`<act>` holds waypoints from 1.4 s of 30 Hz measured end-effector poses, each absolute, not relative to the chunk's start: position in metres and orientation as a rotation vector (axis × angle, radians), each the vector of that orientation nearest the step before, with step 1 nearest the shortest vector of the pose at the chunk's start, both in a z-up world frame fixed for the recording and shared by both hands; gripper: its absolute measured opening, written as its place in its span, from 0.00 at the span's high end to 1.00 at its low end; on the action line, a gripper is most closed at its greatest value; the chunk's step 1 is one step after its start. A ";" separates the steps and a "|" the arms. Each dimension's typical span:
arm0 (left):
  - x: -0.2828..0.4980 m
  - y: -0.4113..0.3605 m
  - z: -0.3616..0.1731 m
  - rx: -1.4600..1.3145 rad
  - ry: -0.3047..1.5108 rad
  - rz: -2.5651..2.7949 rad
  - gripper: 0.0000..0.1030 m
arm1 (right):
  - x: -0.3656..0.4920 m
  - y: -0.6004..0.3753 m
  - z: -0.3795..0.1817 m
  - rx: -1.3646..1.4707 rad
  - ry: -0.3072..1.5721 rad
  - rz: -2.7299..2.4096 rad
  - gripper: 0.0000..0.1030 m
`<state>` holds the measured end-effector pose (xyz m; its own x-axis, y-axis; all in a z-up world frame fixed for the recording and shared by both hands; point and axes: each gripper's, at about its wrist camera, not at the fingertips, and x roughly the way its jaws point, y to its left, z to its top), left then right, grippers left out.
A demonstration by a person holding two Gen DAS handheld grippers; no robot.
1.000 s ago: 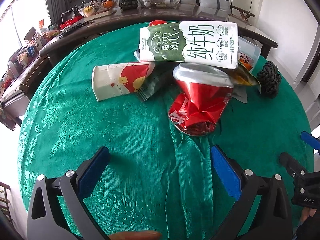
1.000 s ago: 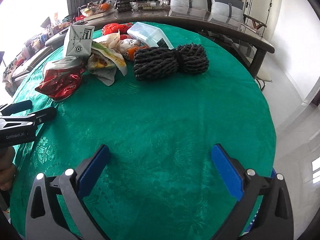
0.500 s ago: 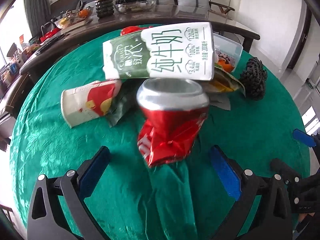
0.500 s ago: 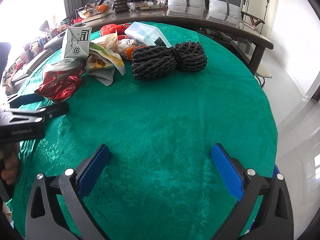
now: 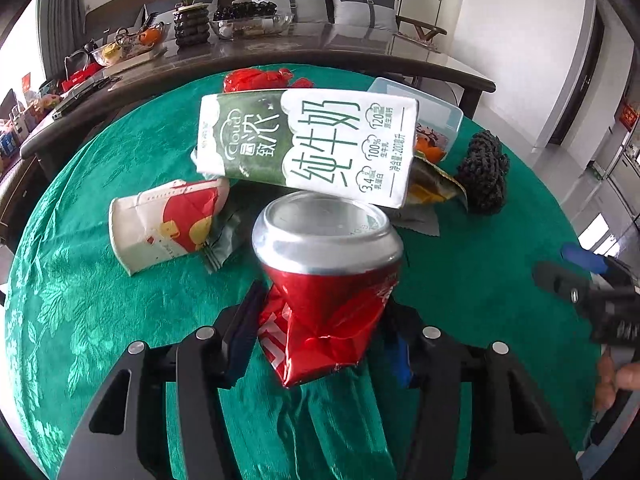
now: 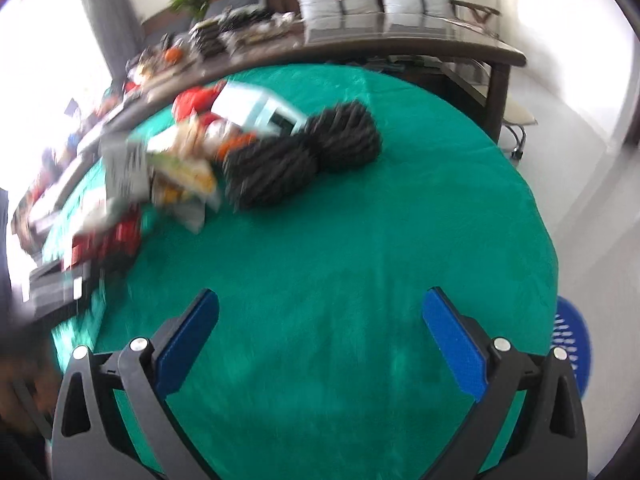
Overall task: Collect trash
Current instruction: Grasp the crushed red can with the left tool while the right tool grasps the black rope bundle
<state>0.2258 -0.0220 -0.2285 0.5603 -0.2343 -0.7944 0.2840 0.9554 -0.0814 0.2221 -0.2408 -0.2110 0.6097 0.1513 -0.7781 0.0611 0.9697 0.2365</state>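
My left gripper [image 5: 320,332] is shut on a crushed red can [image 5: 324,280], its blue pads pressing the can's crumpled lower half. Behind the can lie a green-and-white milk carton [image 5: 308,148], a crushed paper cup [image 5: 168,224] and snack wrappers [image 5: 432,184] on the green tablecloth [image 5: 100,312]. My right gripper [image 6: 320,336] is open and empty above bare cloth. The right wrist view is blurred; the can [image 6: 108,240] and the left gripper [image 6: 52,288] show at its left edge. The right gripper also shows in the left wrist view [image 5: 584,272].
A black knitted bundle [image 6: 300,160] lies right of the trash pile, with a clear plastic box [image 5: 420,108] and a red bag [image 5: 256,78] behind. A long dark table [image 5: 280,52] with bowls stands beyond. A blue basket [image 6: 572,348] is on the floor at right.
My left gripper moved forward around the red can and closed on it. My right gripper stayed open and is swinging, blurring its view.
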 end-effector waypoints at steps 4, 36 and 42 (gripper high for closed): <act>0.202 -0.016 -0.225 0.032 0.931 -0.315 0.47 | 0.265 -0.242 -0.200 0.425 0.879 0.056 0.05; 0.184 0.030 -0.188 -0.085 0.869 -0.461 0.13 | 0.225 -0.278 -0.192 0.230 1.195 0.236 0.26; 0.203 0.003 -0.200 0.034 0.929 -0.450 0.25 | 0.237 -0.267 -0.195 0.243 1.241 0.212 0.28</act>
<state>0.2030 0.0029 -0.1998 0.5129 -0.3594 -0.7796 0.3884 0.9070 -0.1626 0.2372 -0.2671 -0.1945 0.3103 0.2899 -0.9054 -0.0272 0.9547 0.2964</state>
